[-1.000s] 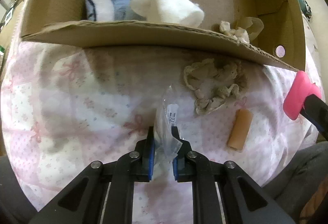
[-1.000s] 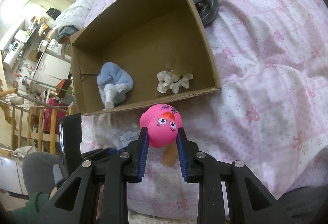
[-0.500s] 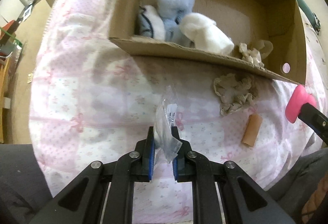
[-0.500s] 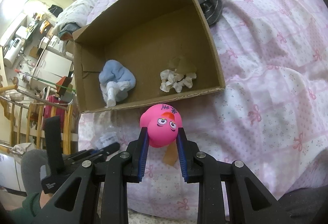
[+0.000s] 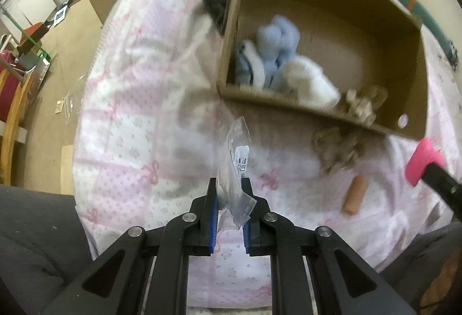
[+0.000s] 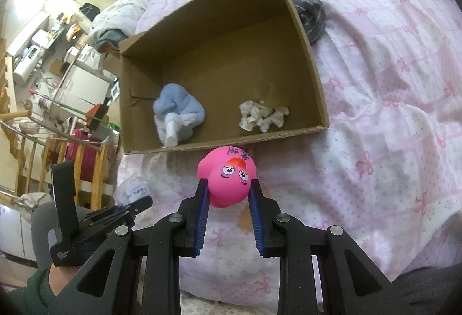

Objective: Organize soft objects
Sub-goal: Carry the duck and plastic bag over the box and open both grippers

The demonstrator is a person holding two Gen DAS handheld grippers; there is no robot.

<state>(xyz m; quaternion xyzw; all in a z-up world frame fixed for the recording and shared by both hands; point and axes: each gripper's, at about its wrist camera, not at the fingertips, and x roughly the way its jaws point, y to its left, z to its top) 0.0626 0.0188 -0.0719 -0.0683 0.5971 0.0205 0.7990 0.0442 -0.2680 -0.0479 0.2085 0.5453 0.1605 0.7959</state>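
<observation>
Cardboard box [image 6: 306,61] sits open-topped on a pink bow-print quilt [image 6: 389,113], tilted toward both cameras.

Left gripper [image 5: 229,185]: jaws closed on a crumpled clear plastic bag [image 5: 234,168] with a barcode label; the bag sticks up between the blue pads, clear of the quilt. In the right wrist view this gripper shows at lower left, held by a hand above a green sleeve [image 6: 20,292].

Right gripper [image 6: 228,186]: jaws clamped on either side of a pink rubber duck [image 6: 228,179], face toward the lens, held just short of the box's near wall. The duck also shows at the right edge of the left wrist view.

Inside the box: a blue and white plush bundle [image 6: 177,116] near one corner, a crumpled cream scrunchie [image 6: 262,116] near the front wall.

On the quilt outside the box, left wrist view: a beige frilly scrunchie [image 5: 337,150] just below the near wall, and a small tan cylinder [image 5: 355,195] near it. A dark striped cloth [image 6: 310,15] lies against the box's outer side.

Left wrist view is motion-blurred.
</observation>
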